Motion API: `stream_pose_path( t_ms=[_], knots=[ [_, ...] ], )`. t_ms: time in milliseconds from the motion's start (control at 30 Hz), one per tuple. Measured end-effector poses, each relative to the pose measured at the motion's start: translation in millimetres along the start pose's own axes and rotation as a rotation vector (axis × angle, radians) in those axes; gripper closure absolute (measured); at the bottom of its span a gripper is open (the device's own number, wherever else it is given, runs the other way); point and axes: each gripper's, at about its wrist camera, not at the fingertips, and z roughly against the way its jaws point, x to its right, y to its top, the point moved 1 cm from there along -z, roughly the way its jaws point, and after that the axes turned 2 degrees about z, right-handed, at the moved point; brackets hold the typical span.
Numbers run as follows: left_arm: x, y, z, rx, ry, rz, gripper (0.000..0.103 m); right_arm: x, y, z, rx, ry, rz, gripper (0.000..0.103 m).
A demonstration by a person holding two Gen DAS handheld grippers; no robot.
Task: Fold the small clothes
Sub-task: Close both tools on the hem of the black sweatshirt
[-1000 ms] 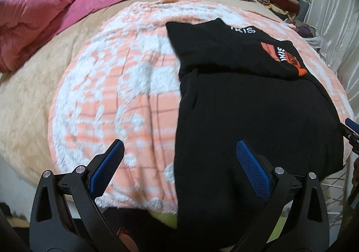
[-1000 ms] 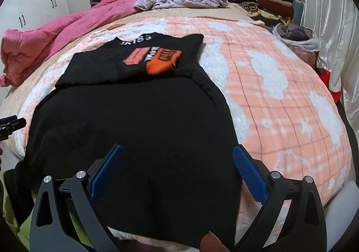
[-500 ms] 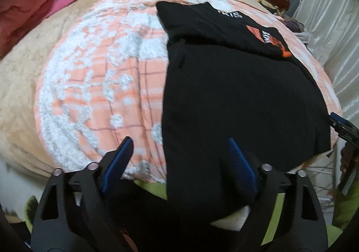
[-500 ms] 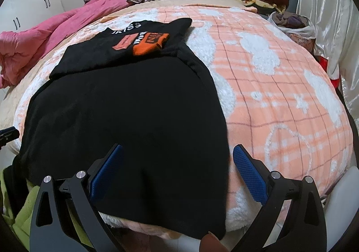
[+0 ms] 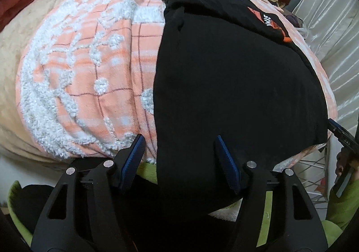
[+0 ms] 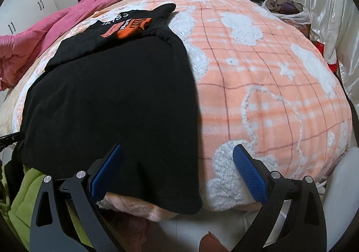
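I had the black shirt [image 5: 235,86] spread flat on the orange blanket [image 5: 89,77], its top part with the orange print already folded back at the far end and its near hem hanging over the bed edge. My left gripper [image 5: 179,157] was closing, the hem corner sitting between its jaws though the pads did not yet press on it. My right gripper [image 6: 177,169] stood wide open, with the opposite hem corner between its jaws, closer to the left pad. To do this well, I judged both grips should land on the hem at matching depth, taking shirt only and not the blanket just beneath. I reckoned an uneven grip would skew the fold, and snagged blanket would drag everything.
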Motion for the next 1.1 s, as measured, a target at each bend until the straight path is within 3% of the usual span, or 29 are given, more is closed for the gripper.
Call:
stream_pose_path(
  t_ms=[100, 167, 233, 300, 533, 600, 667, 733, 867, 1100],
  knots=[
    [3, 0, -3, -0.008, 0.005, -0.007, 0.050, 1, -4, 0, -0.008, 0.023, -0.005, 0.010],
    [3, -1, -2, -0.006, 0.010, -0.008, 0.060, 2, -7, -2, -0.017, 0.040, -0.002, 0.025],
    [2, -1, 0, -0.001, 0.018, -0.001, 0.069, 4, -8, -4, -0.024, 0.055, -0.010, 0.033],
    [0, -1, 0, 0.000, 0.014, 0.009, 0.072, 5, -8, -6, -0.023, 0.068, -0.018, 0.050],
    [-1, -3, -2, -0.012, 0.003, 0.014, 0.070, 12, -10, -13, -0.011, 0.114, -0.055, 0.054],
    [-1, -3, -2, -0.009, 0.008, 0.013, 0.072, 12, -10, -10, -0.012, 0.141, -0.049, 0.074],
    [-2, -3, -2, -0.003, 0.019, 0.019, 0.087, 11, -10, -6, -0.011, 0.182, -0.054, 0.089],
    [-1, -2, -1, 0.000, 0.001, 0.024, 0.097, 7, -9, 2, -0.001, 0.184, -0.028, 0.092],
    [1, -1, 6, 0.018, -0.005, 0.017, 0.099, 4, -5, 13, 0.021, 0.207, -0.014, 0.095],
    [-3, 17, 42, 0.120, -0.064, 0.051, 0.099, 5, 18, 40, 0.124, 0.263, -0.024, 0.096]
  ],
)
